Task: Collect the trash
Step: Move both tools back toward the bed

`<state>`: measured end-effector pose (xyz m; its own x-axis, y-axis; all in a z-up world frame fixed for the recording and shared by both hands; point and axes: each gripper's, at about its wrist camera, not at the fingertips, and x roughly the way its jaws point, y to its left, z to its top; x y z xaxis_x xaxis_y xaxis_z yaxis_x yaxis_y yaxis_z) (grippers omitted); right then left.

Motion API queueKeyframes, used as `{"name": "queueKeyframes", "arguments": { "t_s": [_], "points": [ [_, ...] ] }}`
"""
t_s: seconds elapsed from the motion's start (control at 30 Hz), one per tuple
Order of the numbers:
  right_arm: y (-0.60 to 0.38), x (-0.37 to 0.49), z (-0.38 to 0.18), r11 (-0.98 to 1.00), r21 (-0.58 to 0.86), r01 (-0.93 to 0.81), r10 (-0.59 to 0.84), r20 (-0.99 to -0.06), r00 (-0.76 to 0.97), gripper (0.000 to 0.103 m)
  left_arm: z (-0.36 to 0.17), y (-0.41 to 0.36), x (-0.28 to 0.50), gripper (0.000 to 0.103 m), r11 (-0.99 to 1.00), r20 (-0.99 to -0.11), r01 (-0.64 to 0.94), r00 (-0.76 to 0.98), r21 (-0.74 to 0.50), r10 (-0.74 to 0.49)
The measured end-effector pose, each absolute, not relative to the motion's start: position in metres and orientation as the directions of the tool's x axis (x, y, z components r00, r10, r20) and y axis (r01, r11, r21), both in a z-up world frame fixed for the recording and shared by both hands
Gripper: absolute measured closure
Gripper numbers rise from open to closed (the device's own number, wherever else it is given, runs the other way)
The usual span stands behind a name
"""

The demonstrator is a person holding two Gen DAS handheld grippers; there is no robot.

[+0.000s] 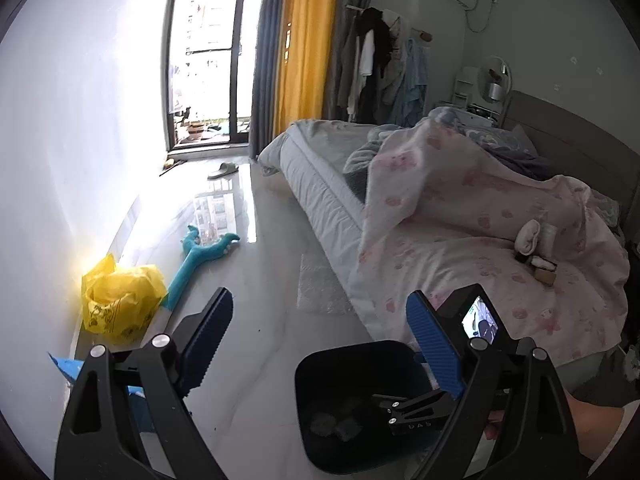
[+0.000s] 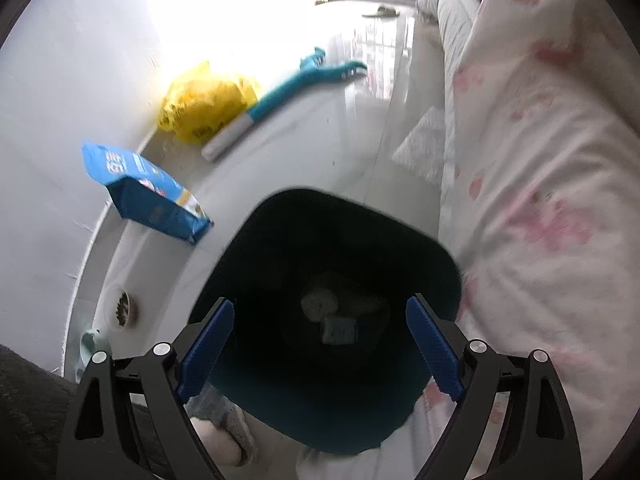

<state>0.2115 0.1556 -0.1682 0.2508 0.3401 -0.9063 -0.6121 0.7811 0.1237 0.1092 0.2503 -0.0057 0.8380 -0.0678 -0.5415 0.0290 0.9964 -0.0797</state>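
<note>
A dark bin [image 2: 280, 240] stands on the floor beside the bed, with a few pale crumpled scraps [image 2: 320, 306] at its bottom. My right gripper [image 2: 320, 344] hangs open and empty right over the bin's mouth. My left gripper [image 1: 320, 336] is open and empty, held above the floor; the bin [image 1: 320, 364] and the other gripper's body show below it. On the bed's pink-patterned quilt [image 1: 460, 248] lie a white crumpled sock or tissue [image 1: 528, 236] and a small brown roll [image 1: 545, 270].
A yellow plastic bag [image 1: 116, 300] lies by the wall, with a teal long-handled tool [image 1: 200, 256] beside it. A blue packet [image 2: 148, 196] leans at the wall. A bubble-wrap sheet [image 1: 320, 284] lies by the bed. A slipper [image 1: 223, 169] lies near the balcony door.
</note>
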Motion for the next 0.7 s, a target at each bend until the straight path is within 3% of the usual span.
{"name": "queueKeyframes", "arguments": {
  "t_s": [0.27, 0.7],
  "points": [
    [0.126, 0.209, -0.119, 0.772, 0.114, -0.626, 0.416, -0.834, 0.362, 0.014, 0.012, 0.217, 0.119, 0.013, 0.990, -0.498, 0.090, 0.857, -0.109, -0.133],
    [0.034, 0.221, -0.063, 0.830, 0.076, -0.552, 0.426, -0.726, 0.541, 0.013, 0.017, 0.149, 0.149, 0.013, 0.979, -0.482, 0.183, 0.853, -0.088, -0.202]
  ]
}}
